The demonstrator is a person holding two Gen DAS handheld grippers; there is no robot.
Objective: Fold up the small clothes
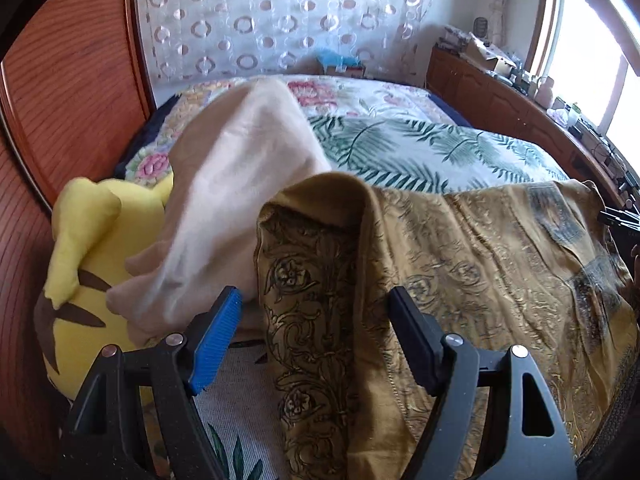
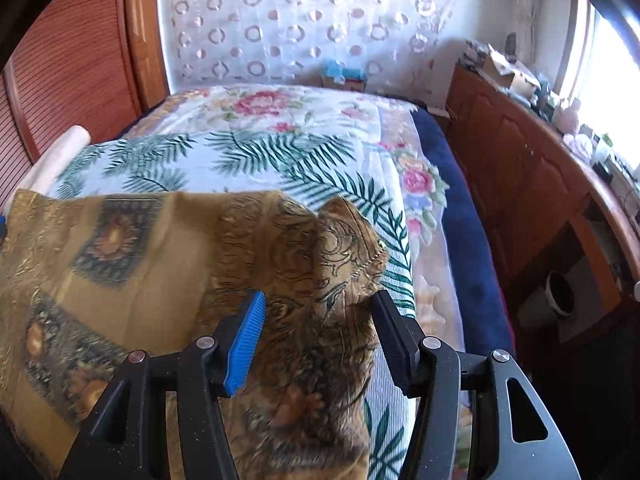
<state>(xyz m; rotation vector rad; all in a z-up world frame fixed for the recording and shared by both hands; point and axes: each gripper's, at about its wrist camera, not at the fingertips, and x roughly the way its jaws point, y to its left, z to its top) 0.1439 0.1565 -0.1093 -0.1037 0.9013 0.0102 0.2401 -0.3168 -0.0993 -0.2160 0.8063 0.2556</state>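
Note:
A golden-brown patterned garment [image 1: 480, 260] lies spread across the near part of the bed. One edge of it rises in a fold between the jaws of my left gripper [image 1: 316, 296]. The jaws stand wide and the pads are off the cloth. In the right wrist view the same garment [image 2: 140, 240] ends in a raised corner between the jaws of my right gripper [image 2: 320, 298]. These jaws are also apart, and the cloth lies loose between them. A cream garment [image 1: 240, 160] lies heaped to the left, behind my left gripper's blue pad.
A yellow plush toy [image 1: 80, 260] sits at the bed's left edge against a wooden panel [image 1: 60, 80]. The bed sheet [image 2: 260, 148] has palm leaves and flowers. A wooden cabinet [image 2: 520, 160] with clutter on top runs along the right, with a pot [image 2: 556, 296] on the floor.

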